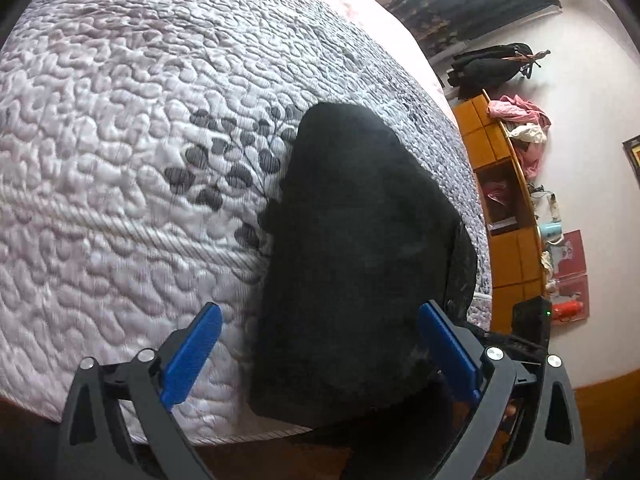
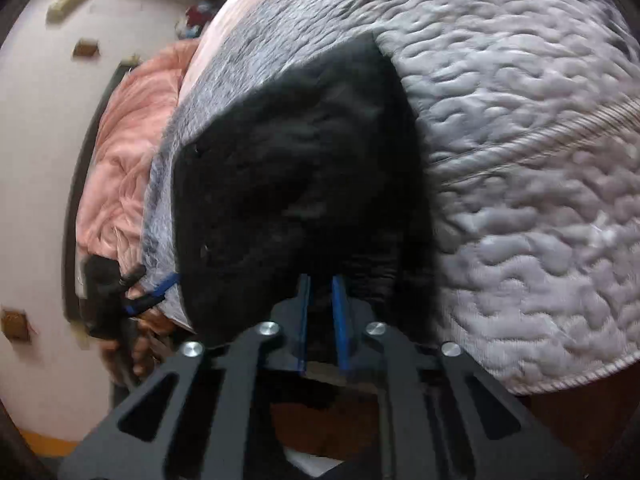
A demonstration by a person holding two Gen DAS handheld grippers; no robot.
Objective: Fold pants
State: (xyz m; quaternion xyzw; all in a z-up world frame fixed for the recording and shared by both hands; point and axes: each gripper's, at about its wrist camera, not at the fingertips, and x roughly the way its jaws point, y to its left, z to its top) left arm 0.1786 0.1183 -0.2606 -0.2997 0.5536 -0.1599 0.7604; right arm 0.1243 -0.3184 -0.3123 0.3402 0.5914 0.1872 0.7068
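Quilted bed [image 1: 120, 160] — black pants [image 1: 352, 260] lengthwise, pointing away

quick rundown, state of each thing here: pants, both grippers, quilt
pants: black, folded into a compact stack at the bed's near edge
left gripper: open wide, pants between the fingers, pads clear of the cloth
right gripper: narrow gap, whether it pinches the cloth is unclear
quilt: spread flat under the pants

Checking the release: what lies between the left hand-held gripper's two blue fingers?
In the left wrist view, the black pants on the quilt; neither finger touches them.
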